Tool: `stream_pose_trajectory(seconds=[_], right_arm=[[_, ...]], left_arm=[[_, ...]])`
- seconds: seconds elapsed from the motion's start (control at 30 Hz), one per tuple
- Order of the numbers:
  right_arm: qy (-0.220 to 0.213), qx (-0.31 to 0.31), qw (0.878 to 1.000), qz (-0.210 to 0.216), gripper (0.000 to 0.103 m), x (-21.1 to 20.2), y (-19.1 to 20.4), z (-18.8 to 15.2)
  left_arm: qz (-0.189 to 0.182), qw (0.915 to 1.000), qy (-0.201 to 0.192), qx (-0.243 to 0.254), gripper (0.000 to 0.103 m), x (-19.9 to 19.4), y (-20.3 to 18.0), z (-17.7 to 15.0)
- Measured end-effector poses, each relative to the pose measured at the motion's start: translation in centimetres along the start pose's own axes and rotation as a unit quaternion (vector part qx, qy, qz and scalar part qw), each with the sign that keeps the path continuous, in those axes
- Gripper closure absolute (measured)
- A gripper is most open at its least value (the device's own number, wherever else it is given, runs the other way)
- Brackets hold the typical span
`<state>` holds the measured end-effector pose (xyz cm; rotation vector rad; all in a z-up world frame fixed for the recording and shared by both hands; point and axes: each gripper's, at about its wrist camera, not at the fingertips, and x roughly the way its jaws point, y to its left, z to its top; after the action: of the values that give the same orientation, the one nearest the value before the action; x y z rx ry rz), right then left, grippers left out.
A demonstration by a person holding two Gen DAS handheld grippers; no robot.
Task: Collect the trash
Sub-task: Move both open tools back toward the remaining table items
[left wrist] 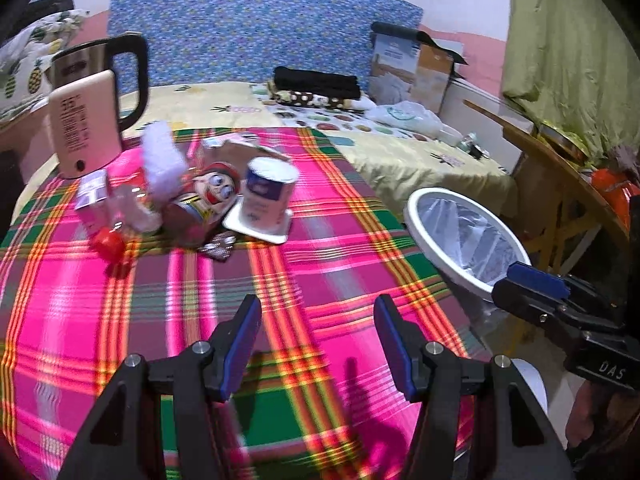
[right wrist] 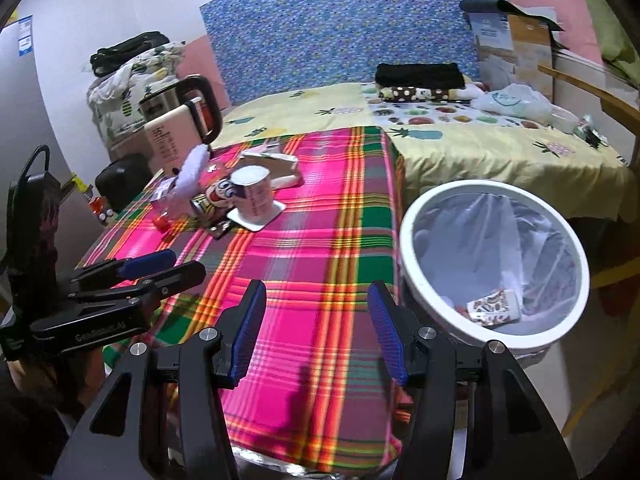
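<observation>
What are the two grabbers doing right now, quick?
Left gripper: open, holding nothing, above the plaid cloth.
Right gripper: open, holding nothing.

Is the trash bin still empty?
No. In the right wrist view a patterned paper cup already lies at the bottom of the lined white bin.

A bedroom in a home: a bed (right wrist: 500, 148) with a pineapple-print sheet and folded clothes (right wrist: 420, 74), beside a surface (right wrist: 320, 260) under a plaid cloth carrying a kettle (left wrist: 100, 76).
</observation>
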<state>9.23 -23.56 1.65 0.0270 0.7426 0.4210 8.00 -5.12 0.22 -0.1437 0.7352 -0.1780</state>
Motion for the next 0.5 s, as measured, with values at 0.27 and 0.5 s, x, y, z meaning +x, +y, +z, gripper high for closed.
stream_pose_trajectory(seconds=[0.27,0.5], right_arm=[[0.004,-0.008,1.0,0.012,0.049,0.4,1.3,0.3],[0.01,-0.014,1.0,0.026,0.049,1.1,2.4,0.9]], left_arm=[[0.026,0.9995,-0.009,-0.014,0.042,-0.9,1.9,-0.6],[0.035,0.9988,-0.01,-0.033,0.042,-1.4,4.0,-0.5]])
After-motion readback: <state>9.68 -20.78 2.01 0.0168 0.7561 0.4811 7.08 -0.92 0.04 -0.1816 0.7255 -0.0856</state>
